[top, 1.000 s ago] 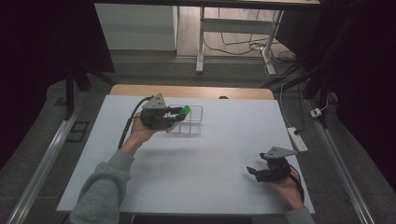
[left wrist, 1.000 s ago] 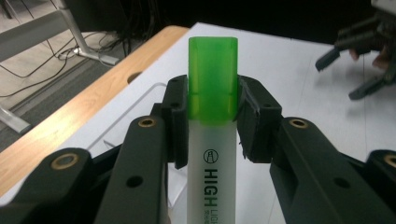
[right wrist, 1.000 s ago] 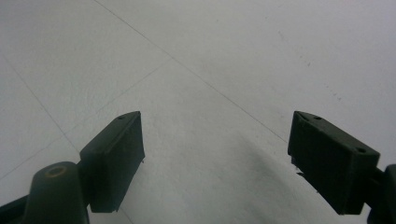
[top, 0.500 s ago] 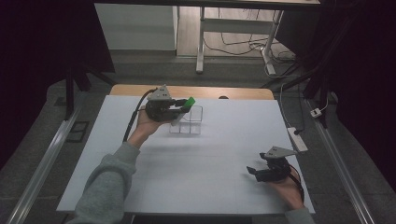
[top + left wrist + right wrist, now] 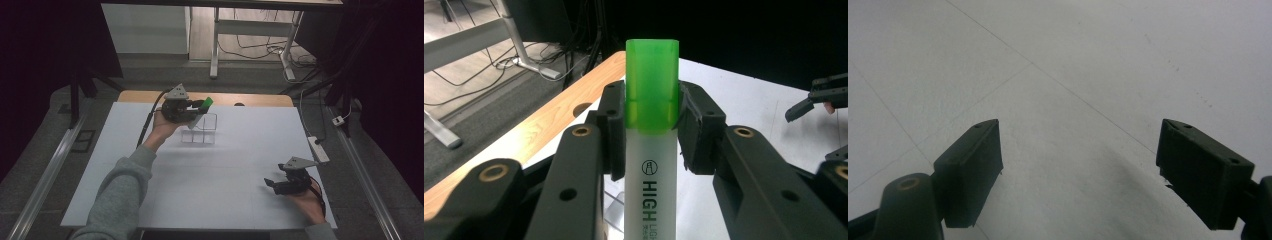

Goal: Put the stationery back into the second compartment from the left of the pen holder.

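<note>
Green-capped highlighter (image 5: 651,125) is clamped in your left gripper (image 5: 192,111), raised above the clear box (image 5: 200,131) at twelve o'clock on the table (image 5: 225,200); placing remains. Your right gripper (image 5: 274,184) rests apart at four o'clock.

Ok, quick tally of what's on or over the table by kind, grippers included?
Grippers: 2, left gripper and right gripper
Green-capped highlighter: 1, clamped in the left one
Clear compartment organizer: 1
Total: 4
</note>
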Demonstrator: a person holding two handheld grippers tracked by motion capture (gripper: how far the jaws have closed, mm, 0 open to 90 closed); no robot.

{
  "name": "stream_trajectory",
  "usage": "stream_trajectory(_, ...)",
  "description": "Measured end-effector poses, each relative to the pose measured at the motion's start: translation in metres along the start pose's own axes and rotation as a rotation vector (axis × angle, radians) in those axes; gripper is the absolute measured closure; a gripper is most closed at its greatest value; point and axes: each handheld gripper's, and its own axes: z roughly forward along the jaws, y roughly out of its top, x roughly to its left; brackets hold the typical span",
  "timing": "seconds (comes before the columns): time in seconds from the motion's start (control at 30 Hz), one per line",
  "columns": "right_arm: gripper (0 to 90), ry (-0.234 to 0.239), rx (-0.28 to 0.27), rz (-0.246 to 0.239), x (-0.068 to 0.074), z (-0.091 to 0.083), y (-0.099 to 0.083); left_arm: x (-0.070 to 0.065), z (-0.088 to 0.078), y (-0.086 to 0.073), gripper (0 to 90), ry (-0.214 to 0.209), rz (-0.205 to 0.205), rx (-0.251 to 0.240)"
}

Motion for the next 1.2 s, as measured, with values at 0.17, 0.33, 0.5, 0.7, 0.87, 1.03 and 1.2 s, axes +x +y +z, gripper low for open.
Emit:
stream_trajectory(0.17, 18.8, 0.001, -0.001, -0.001, 0.000, -0.001, 0.000, 0.005, 0.008, 0.001, 66.0, 0.007, -0.008, -0.006)
stream_trajectory(0.33, 18.8, 0.000, -0.003, 0.000, 0.000, -0.001, 0.000, 0.010, 0.015, 0.002, 66.0, 0.013, -0.012, -0.009)
stream_trajectory(0.5, 18.8, 0.002, 0.000, 0.001, -0.001, 0.000, 0.000, 0.017, 0.022, 0.001, 66.0, -0.009, -0.049, -0.033)
stream_trajectory(0.7, 18.8, 0.001, -0.002, 0.002, -0.001, -0.001, 0.000, 0.022, 0.034, -0.002, 65.8, -0.011, -0.050, -0.043)
stream_trajectory(0.87, 18.8, 0.002, 0.006, 0.003, -0.001, -0.001, -0.001, 0.027, 0.040, -0.007, 65.8, -0.003, -0.058, -0.037)
stream_trajectory(1.03, 18.8, 0.001, 0.008, 0.003, -0.002, 0.000, -0.001, 0.031, 0.042, -0.012, 65.5, -0.007, -0.072, -0.017)
stream_trajectory(1.2, 18.8, 0.001, 0.014, -0.001, -0.002, 0.000, -0.001, 0.034, 0.043, -0.018, 57.4, -0.005, -0.091, 0.014)
